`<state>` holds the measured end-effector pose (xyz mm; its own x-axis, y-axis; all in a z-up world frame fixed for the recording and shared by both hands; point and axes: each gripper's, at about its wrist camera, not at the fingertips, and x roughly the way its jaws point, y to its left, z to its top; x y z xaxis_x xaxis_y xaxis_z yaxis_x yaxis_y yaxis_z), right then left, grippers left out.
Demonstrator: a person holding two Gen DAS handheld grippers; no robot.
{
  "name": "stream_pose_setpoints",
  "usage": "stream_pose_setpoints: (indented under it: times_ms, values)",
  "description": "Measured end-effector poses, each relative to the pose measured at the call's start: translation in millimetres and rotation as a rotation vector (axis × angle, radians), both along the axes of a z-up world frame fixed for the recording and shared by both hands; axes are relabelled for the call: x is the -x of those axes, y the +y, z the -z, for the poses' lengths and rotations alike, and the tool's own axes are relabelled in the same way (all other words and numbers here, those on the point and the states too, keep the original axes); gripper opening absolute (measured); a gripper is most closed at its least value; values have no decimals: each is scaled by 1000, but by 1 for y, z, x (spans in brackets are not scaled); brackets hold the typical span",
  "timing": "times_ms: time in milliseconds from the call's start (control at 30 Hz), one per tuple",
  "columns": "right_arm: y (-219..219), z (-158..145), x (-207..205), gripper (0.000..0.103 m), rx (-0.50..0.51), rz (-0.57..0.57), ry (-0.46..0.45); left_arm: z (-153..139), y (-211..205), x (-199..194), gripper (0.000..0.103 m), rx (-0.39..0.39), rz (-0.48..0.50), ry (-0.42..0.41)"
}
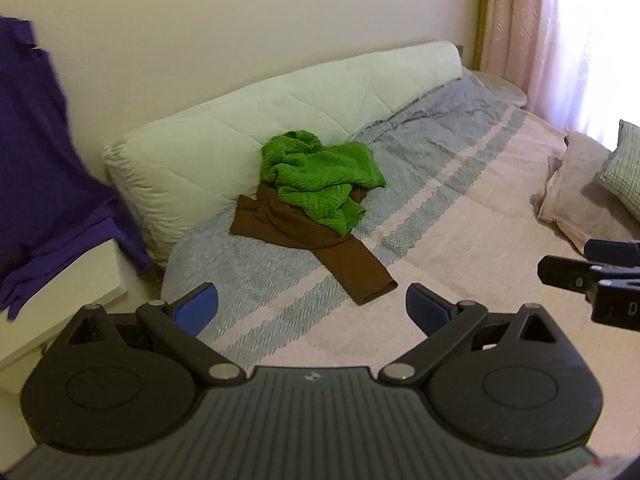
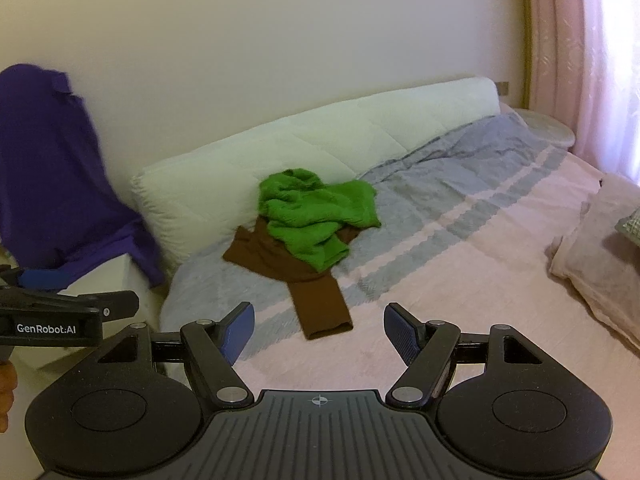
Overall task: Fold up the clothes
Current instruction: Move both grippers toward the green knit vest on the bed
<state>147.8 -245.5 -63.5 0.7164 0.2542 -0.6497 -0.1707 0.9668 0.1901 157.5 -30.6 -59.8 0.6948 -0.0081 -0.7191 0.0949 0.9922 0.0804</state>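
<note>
Both claws, left (image 1: 312, 308) and right (image 2: 319, 330), are hanging released and empty over the bed (image 2: 460, 280). Ahead of them, the green knit (image 2: 312, 220) is lying crumpled atop the brown top (image 2: 316, 300). Likely step: reaching; next needs lifting the green knit clear.

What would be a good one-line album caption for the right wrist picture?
Open right claw above a bed, facing a crumpled green sweater piled on a brown garment.
</note>
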Motion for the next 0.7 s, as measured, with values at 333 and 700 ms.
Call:
stream_pose_setpoints:
  times_ms: [333, 700]
  values:
    - [31, 36, -115, 69, -45, 168, 75, 37, 36, -141, 99, -24, 145, 76]
    - [56, 83, -232, 69, -27, 265, 142, 90, 79, -292, 99, -62, 224, 109]
